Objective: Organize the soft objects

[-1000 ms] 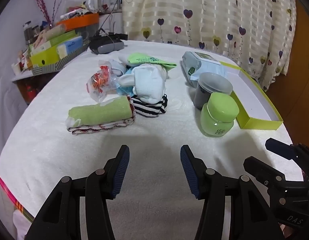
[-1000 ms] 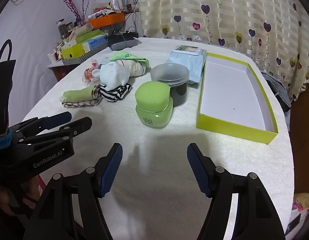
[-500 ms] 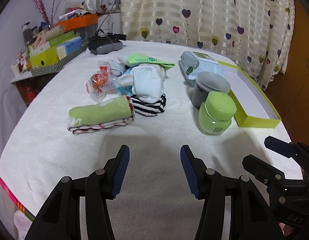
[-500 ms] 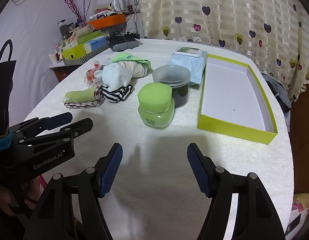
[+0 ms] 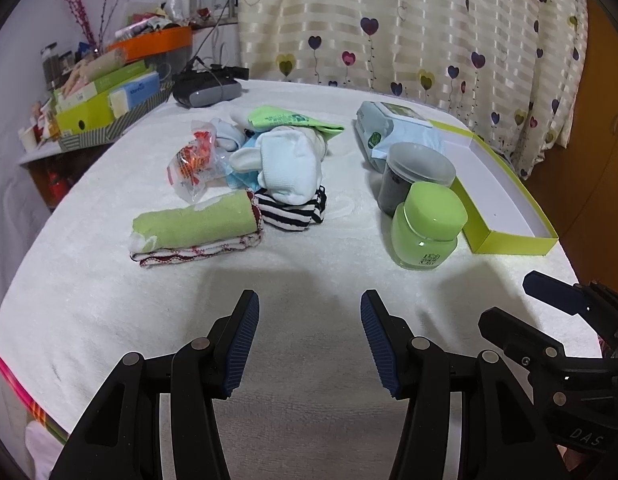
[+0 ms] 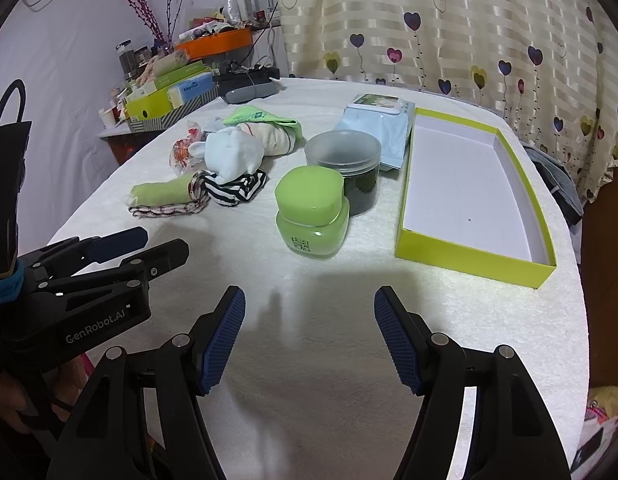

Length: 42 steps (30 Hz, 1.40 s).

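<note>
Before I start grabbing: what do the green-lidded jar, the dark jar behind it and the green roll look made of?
Green-lidded jar: glossy, translucent body, glass or hard plastic; highlights show on its smooth lid. Dark jar: frosted, see-through plastic by the look, with dark contents. Green roll: soft matte fabric, rolled, with a red-and-white patterned edge showing, likely a sock or cloth.
</note>
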Motion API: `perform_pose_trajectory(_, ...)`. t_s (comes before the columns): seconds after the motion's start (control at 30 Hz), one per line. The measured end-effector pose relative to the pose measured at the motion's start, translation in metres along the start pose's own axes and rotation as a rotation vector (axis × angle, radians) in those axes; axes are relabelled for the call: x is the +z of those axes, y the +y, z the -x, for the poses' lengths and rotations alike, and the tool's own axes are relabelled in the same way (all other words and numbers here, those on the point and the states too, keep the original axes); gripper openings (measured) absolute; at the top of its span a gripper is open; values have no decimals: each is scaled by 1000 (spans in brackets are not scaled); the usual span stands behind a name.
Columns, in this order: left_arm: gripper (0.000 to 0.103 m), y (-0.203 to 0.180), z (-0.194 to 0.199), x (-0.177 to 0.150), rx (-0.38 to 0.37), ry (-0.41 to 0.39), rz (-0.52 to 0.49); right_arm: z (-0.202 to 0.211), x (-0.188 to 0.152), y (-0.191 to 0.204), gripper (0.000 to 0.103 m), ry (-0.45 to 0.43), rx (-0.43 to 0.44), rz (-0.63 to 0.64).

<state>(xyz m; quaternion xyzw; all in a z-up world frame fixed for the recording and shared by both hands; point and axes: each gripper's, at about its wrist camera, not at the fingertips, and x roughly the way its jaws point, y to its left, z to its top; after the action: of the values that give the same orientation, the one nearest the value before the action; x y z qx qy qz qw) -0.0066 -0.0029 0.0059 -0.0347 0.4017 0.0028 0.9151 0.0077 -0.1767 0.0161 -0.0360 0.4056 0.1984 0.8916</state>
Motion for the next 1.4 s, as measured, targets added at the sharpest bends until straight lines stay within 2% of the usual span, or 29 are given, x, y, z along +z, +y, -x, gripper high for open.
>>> perform_pose_trajectory(1.4, 53, 3, -1, -5, -41, -26, 18, -3, 0, 2, 68, -3, 6, 4)
